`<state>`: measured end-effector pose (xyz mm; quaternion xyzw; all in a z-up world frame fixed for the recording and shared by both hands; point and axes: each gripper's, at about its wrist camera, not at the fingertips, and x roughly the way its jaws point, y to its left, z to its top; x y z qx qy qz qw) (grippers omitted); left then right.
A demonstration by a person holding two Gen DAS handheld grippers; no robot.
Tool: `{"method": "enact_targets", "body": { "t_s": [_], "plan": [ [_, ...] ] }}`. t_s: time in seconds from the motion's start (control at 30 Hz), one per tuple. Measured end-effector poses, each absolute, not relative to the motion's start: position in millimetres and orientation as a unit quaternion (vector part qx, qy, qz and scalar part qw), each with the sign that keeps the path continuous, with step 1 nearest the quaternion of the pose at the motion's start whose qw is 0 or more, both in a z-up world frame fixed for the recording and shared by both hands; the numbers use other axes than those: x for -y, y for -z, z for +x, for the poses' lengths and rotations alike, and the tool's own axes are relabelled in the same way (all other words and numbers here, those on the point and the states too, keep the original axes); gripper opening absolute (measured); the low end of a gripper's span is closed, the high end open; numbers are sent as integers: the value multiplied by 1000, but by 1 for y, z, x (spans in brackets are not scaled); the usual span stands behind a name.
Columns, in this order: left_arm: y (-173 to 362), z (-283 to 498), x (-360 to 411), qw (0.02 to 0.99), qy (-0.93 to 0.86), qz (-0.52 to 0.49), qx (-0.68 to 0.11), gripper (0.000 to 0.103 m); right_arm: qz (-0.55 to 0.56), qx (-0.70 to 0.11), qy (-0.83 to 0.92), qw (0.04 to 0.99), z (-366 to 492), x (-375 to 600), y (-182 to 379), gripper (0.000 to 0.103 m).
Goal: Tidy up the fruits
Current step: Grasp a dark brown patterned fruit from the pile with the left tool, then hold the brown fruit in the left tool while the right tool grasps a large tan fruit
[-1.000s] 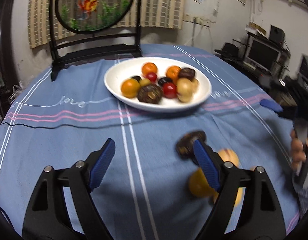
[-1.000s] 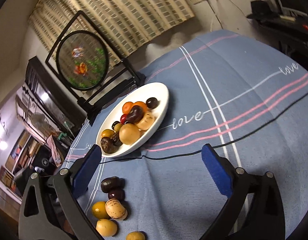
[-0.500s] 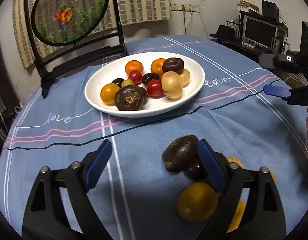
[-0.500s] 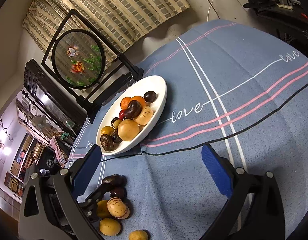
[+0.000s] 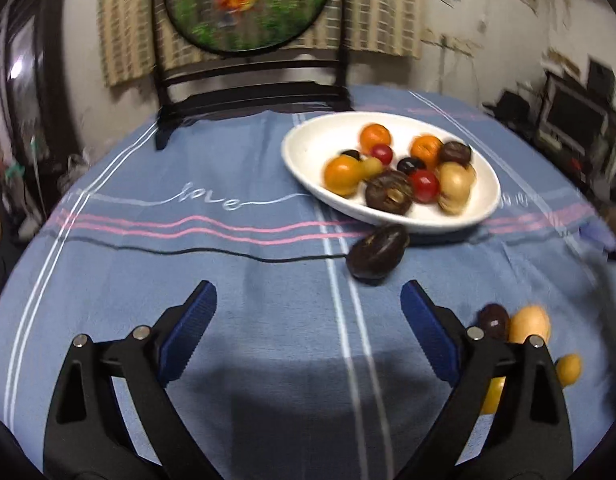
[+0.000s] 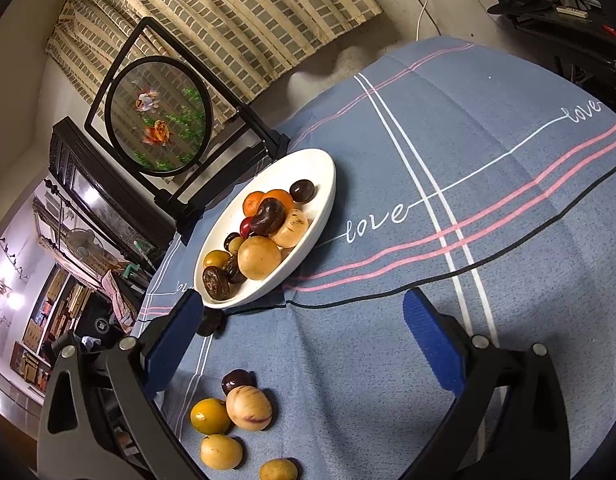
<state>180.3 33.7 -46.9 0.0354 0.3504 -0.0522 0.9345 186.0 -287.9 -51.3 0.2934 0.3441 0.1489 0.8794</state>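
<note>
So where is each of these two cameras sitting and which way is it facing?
Left wrist: on the left gripper, looking down across the blue tablecloth at the white plate; both open fingers show.
Right wrist: on the right gripper, facing the same plate from its other side; open fingers show.
Shared: plate, tablecloth, loose fruit pile, round fish screen.

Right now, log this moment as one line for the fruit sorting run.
left gripper: open, empty | right gripper: open, empty | dark brown fruit: on cloth beside white plate | loose fruit pile: unsorted
</note>
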Motion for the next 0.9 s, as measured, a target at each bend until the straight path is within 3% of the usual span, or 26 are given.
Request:
{"method": "enact_targets", "body": {
  "t_s": [0.63, 0.77, 0.9],
  "plan": [
    [59, 216, 17, 917, 88, 102, -375, 93, 286, -357, -150, 876, 190, 281, 52, 101],
    [64, 228, 13, 907, 103, 78, -402, 77, 281, -359, -152, 877, 190, 280, 51, 101],
    [66, 231, 8, 905, 110, 61, -407, 73, 277, -362, -153, 877, 191, 277, 50, 101]
  ]
}}
